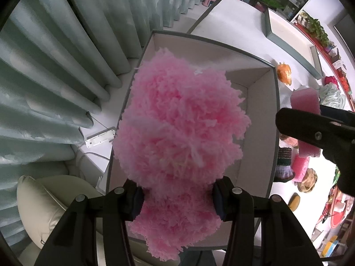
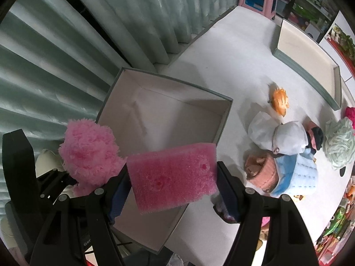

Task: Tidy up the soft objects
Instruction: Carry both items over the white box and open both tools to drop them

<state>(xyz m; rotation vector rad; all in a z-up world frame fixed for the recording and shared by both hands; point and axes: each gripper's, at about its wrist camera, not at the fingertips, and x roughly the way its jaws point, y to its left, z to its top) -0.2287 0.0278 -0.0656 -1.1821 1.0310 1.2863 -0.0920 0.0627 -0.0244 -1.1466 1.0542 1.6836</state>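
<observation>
My left gripper (image 1: 177, 197) is shut on a fluffy pink yarn pompom (image 1: 179, 122), which hangs above the open grey box (image 1: 255, 84) and hides most of its floor. In the right wrist view the same pompom (image 2: 88, 150) shows at the box's left edge. My right gripper (image 2: 172, 184) is shut on a pink sponge block (image 2: 173, 177), held over the near right part of the grey box (image 2: 168, 115), whose inside is bare. The right gripper with its sponge (image 1: 306, 104) also appears at the right edge of the left wrist view.
A white table (image 2: 233, 71) carries an orange plush (image 2: 280, 99), white cloth caps (image 2: 277, 137), a blue knit piece (image 2: 297, 173), a peach knit hat (image 2: 261, 170) and a pale green yarn ball (image 2: 339, 144). A shallow grey lid (image 2: 310, 62) lies far right. Curtains (image 2: 66, 55) hang behind.
</observation>
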